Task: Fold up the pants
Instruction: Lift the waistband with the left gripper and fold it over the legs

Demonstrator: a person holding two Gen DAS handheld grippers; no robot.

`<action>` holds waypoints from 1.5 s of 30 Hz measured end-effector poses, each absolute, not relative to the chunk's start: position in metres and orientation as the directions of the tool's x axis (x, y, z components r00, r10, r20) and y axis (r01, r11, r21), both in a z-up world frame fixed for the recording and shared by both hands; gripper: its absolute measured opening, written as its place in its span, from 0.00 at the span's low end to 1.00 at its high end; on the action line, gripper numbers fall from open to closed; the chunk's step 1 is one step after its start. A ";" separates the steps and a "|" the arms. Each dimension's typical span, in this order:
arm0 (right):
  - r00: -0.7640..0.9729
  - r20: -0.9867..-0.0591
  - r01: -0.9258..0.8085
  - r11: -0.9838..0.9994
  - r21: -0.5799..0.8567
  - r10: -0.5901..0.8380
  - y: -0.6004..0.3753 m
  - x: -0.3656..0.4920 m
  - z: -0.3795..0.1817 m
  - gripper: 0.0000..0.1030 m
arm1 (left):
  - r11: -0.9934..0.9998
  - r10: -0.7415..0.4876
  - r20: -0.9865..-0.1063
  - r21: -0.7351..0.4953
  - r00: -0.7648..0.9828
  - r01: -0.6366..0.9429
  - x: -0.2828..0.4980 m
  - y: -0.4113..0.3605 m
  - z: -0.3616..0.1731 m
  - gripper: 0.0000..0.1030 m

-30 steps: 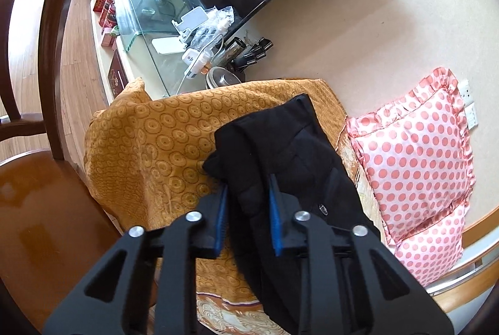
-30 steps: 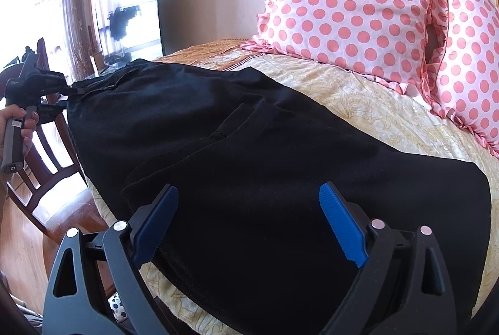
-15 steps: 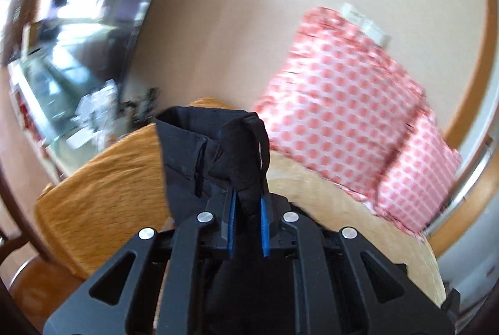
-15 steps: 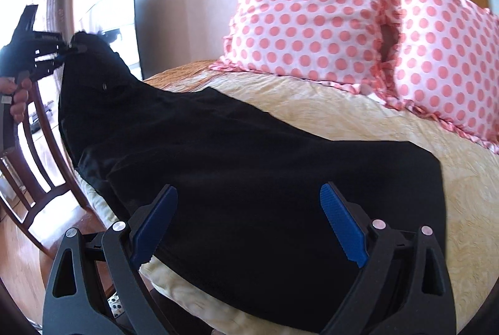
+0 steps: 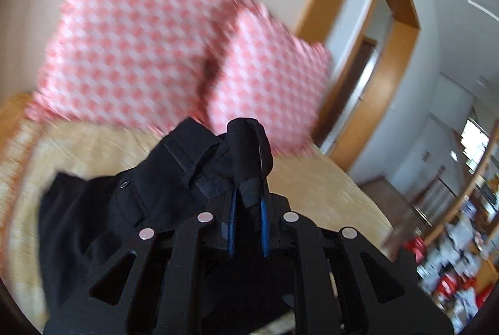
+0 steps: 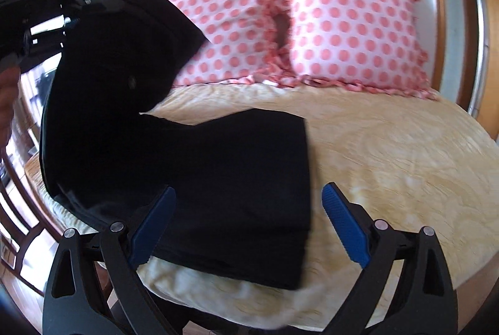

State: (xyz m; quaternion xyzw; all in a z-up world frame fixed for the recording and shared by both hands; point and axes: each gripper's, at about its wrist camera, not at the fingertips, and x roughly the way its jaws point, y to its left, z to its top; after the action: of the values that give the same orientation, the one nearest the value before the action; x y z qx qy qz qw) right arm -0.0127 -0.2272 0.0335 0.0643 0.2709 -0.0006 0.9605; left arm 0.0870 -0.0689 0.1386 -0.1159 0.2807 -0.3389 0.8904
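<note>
Black pants (image 6: 230, 179) lie on a cream bed (image 6: 389, 154). The leg end rests flat near the bed's front edge. My left gripper (image 5: 248, 197) is shut on the waistband (image 5: 246, 154) and holds that end lifted above the bed; it also shows in the right wrist view (image 6: 34, 13) at the upper left, with the raised black cloth (image 6: 124, 60) hanging from it. My right gripper (image 6: 246, 225) is open and empty, hovering over the flat leg end near the front edge.
Two pink polka-dot pillows (image 6: 280, 20) stand against the wall at the head of the bed. A wooden door frame (image 5: 358, 60) is to the right. A wooden chair (image 6: 18, 229) stands by the bed's left side. Cluttered shelves (image 5: 461, 257) are at the far right.
My left gripper has lifted the waistband up and swung it over toward the pillows and the leg end. My right gripper stayed open above the pants' leg end.
</note>
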 end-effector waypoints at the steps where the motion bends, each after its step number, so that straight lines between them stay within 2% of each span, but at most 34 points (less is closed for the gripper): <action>1: 0.851 -0.525 0.048 0.991 0.125 0.025 -0.231 -0.014 0.032 0.94 | 0.725 -0.688 -0.450 -0.403 0.568 0.559 0.086 -0.086 0.124 0.11; 3: 0.841 -0.541 0.088 0.988 0.129 -0.004 -0.244 -0.019 0.026 0.94 | 0.702 -0.702 -0.533 -0.408 0.472 0.584 0.082 -0.121 0.085 0.11; 5: 0.830 -0.557 0.116 0.984 0.134 -0.022 -0.253 -0.023 0.021 0.94 | 0.694 -0.705 -0.561 -0.422 0.433 0.583 0.083 -0.130 0.065 0.11; 9: 0.824 -0.564 0.159 0.977 0.139 -0.054 -0.269 -0.029 0.017 0.94 | 0.702 -0.709 -0.507 -0.433 0.491 0.566 0.095 -0.118 0.087 0.11; 13: 0.829 -0.553 0.196 0.970 0.141 -0.087 -0.278 -0.037 0.016 0.94 | 0.700 -0.712 -0.427 -0.369 0.557 0.611 0.085 -0.128 0.117 0.11; 19: 0.812 -0.567 0.258 0.957 0.135 -0.139 -0.292 -0.043 0.012 0.94 | 0.669 -0.703 -0.560 -0.308 0.439 0.677 0.057 -0.171 0.066 0.11; 25: 0.807 -0.561 0.299 0.947 0.116 -0.186 -0.302 -0.042 0.015 0.94 | 0.671 -0.701 -0.516 -0.244 0.492 0.701 0.033 -0.170 0.062 0.12; 31: 0.811 -0.539 0.326 0.941 0.092 -0.228 -0.304 -0.042 0.023 0.94 | 0.676 -0.655 -0.600 -0.194 0.459 0.711 0.029 -0.185 0.027 0.16; 32: 0.813 -0.530 0.332 0.940 0.082 -0.241 -0.305 -0.044 0.026 0.94 | 0.677 -0.652 -0.595 -0.177 0.470 0.715 0.026 -0.185 0.027 0.21; 34: 0.818 -0.512 0.342 0.937 0.069 -0.261 -0.306 -0.045 0.034 0.94 | 0.652 -0.676 -0.574 -0.175 0.462 0.738 0.018 -0.182 0.033 0.39; 36: 0.835 -0.476 0.346 0.936 0.068 -0.274 -0.307 -0.046 0.046 0.94 | 0.635 -0.700 -0.552 -0.190 0.454 0.749 0.011 -0.173 0.040 0.68; 39: 0.878 -0.405 0.314 0.946 0.083 -0.256 -0.301 -0.048 0.065 0.94 | 0.633 -0.715 -0.509 -0.181 0.479 0.753 -0.001 -0.147 0.057 0.79; 41: 0.913 -0.360 0.241 0.965 0.101 -0.190 -0.289 -0.044 0.076 0.94 | 0.706 -0.663 -0.484 -0.150 0.572 0.692 0.003 -0.117 0.068 0.86; 45: 0.931 -0.364 0.027 0.996 0.087 0.006 -0.244 -0.016 0.079 0.94 | 0.851 -0.502 -0.508 -0.146 0.700 0.504 0.038 -0.068 0.066 0.86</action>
State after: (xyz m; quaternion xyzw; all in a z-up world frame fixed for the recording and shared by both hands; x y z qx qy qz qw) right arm -0.0162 -0.2442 0.0788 0.0451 0.1851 -0.0054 0.9817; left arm 0.0383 -0.0681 0.0655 0.0024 0.2750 -0.2729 0.9219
